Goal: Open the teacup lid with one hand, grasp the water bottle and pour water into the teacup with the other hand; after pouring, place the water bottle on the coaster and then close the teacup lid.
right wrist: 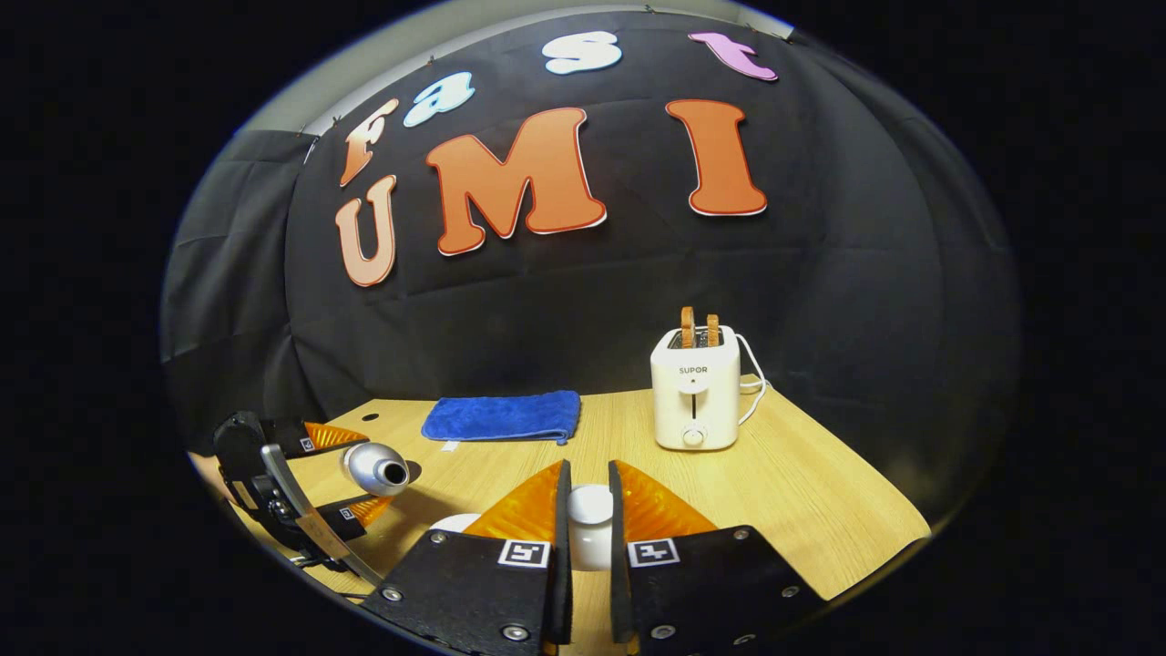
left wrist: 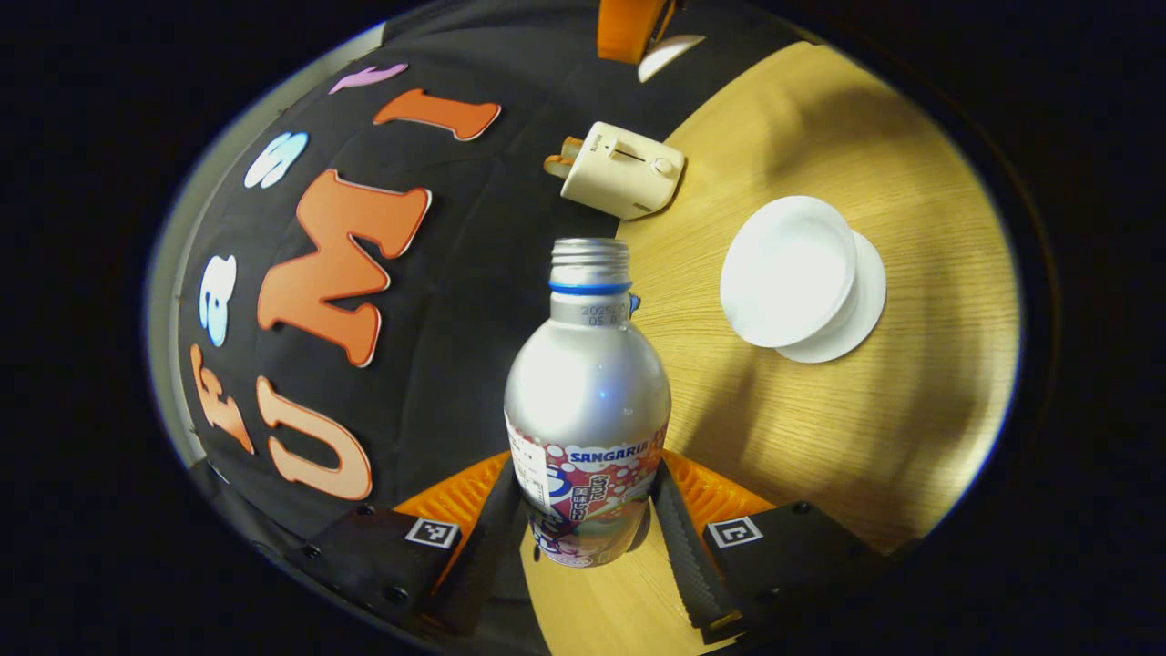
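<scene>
In left tongs (left wrist: 588, 510), water bottle (left wrist: 588, 401) tilted sideways

In the left gripper view the water bottle (left wrist: 588, 392) hid its own foot behind the fingers (left wrist: 683, 538) of the left hand-held gripper (left wrist: 588, 538), and its date stamp was too small to read. An orange thing (left wrist: 629, 27) was cut off at the top edge. In the right gripper view the teacup lid (right wrist: 589, 524) showed as a white sliver between the right hand-held gripper (right wrist: 589, 528) fingers; contact could not be told. The teacup (right wrist: 454, 522) lay mostly hidden behind one finger.
</scene>
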The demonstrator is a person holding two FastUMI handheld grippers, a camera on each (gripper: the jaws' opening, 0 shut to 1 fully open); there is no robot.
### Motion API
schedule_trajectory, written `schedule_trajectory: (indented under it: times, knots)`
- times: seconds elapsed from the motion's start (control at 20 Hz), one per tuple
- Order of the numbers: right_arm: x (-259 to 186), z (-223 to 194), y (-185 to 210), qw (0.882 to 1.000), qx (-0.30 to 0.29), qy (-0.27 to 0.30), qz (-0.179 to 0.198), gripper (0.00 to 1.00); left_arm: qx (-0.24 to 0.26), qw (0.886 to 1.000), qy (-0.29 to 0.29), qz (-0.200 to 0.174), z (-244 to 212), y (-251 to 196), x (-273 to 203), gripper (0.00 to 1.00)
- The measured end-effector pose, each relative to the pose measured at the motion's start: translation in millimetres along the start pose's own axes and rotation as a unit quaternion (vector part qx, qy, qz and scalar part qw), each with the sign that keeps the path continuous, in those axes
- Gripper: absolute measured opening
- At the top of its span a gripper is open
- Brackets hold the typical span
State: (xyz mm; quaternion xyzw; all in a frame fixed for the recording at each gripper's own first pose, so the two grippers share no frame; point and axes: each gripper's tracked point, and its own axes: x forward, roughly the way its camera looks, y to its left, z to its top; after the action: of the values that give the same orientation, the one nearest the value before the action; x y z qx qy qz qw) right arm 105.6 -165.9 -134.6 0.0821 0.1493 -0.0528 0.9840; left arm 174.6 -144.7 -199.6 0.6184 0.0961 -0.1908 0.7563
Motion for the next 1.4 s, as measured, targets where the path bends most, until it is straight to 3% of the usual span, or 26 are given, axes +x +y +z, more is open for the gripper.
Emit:
schedule_trajectory:
  times: [0.55, 1.15, 1.4]
  knots:
    - [3, -4, -11, 1.000, 0.001, 0.004, -0.002, 0.17, 0.169, 0.986, -0.005, -0.008, 11, 12, 11, 0.84]
    - [0, -7, -9, 1.000, 0.000, 0.006, 0.003, 0.17, 0.279, 0.960, -0.009, -0.010, 15, 20, 14, 0.84]
    - [-2, -7, -10, 1.000, 0.000, 0.006, 0.004, 0.17, 0.300, 0.954, -0.004, -0.009, 11, 23, 13, 0.84]
